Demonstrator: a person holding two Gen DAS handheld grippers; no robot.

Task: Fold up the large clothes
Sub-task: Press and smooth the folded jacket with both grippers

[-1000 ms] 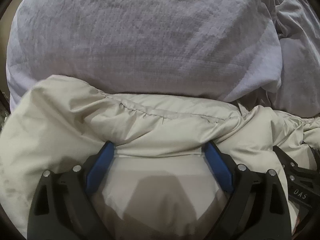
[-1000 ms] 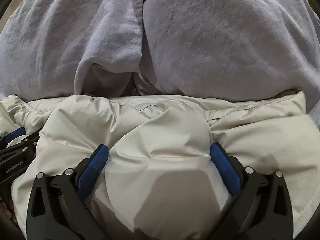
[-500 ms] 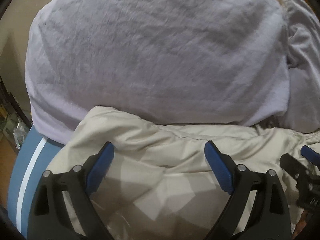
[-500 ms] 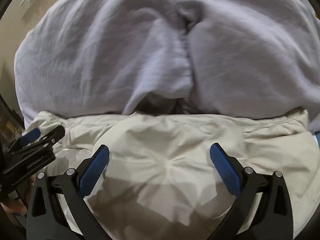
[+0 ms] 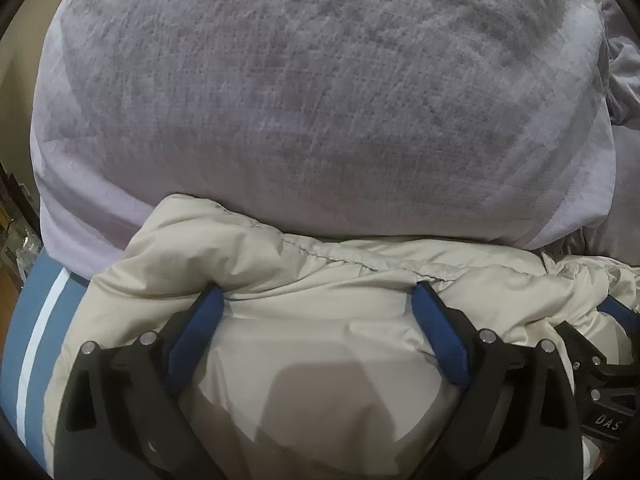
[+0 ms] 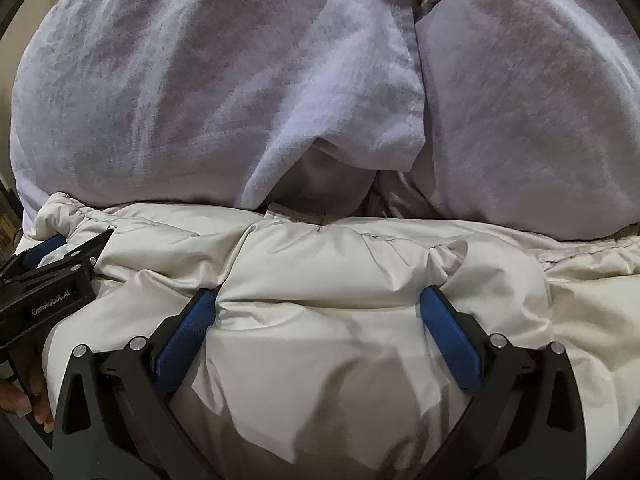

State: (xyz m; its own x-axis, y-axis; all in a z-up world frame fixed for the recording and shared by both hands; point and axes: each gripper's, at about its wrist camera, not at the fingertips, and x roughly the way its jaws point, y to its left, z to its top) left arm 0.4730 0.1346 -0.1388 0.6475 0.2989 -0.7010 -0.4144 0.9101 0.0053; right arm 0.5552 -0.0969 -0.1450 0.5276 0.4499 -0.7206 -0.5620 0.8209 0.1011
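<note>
A cream puffy jacket (image 5: 360,280) lies bunched on the bed, its stitched hem against the pillows. My left gripper (image 5: 318,292) is open, its blue pads sunk into the jacket with a bulge of fabric between them. My right gripper (image 6: 320,296) is open too, pressed into the jacket (image 6: 340,264) the same way. Each gripper shows at the edge of the other's view: the right gripper (image 5: 600,384) at lower right, the left gripper (image 6: 48,284) at left with a hand (image 6: 24,396) behind it.
A large lavender pillow (image 5: 320,100) fills the space just beyond the jacket. In the right wrist view two lavender pillows (image 6: 200,100) (image 6: 540,120) meet above the jacket's hem. A blue sheet with a white stripe (image 5: 36,320) shows at lower left.
Half a second ago both grippers hovered above the flatter jacket. Now they have come down onto it, and fabric bulges between the fingers as it did a second ago.
</note>
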